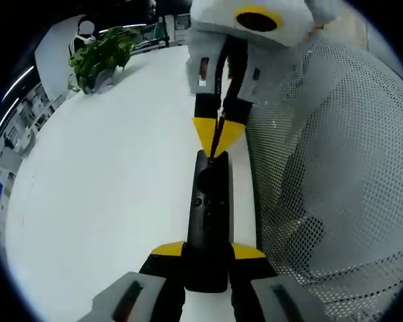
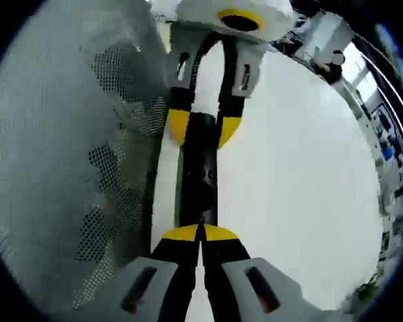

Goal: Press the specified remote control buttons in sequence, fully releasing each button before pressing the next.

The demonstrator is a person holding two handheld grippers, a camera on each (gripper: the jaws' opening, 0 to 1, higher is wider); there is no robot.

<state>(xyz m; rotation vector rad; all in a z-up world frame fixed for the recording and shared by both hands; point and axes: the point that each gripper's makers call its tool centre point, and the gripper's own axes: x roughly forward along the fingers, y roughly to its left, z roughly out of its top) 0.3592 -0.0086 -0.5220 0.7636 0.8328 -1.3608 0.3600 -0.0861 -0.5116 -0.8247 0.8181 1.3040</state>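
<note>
The left hand-held gripper (image 1: pixel 208 258) pinches the near end of the remote (image 1: pixel 210 215) above the white bench (image 1: pixel 107 201). The right hand-held gripper (image 1: pixel 218 137), pressed together, touches its far end; pushing hard could tilt the remote or hit the wrong button.

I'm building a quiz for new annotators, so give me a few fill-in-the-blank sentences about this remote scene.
1. The left gripper is shut on the black ____.
2. The right gripper has its yellow tips closed together at the remote control's ____ end in the left gripper view.
3. The leafy green ____ stands on the white table.
4. The person wears a ____ garment.

Missing words: remote control; far; plant; mesh
</note>
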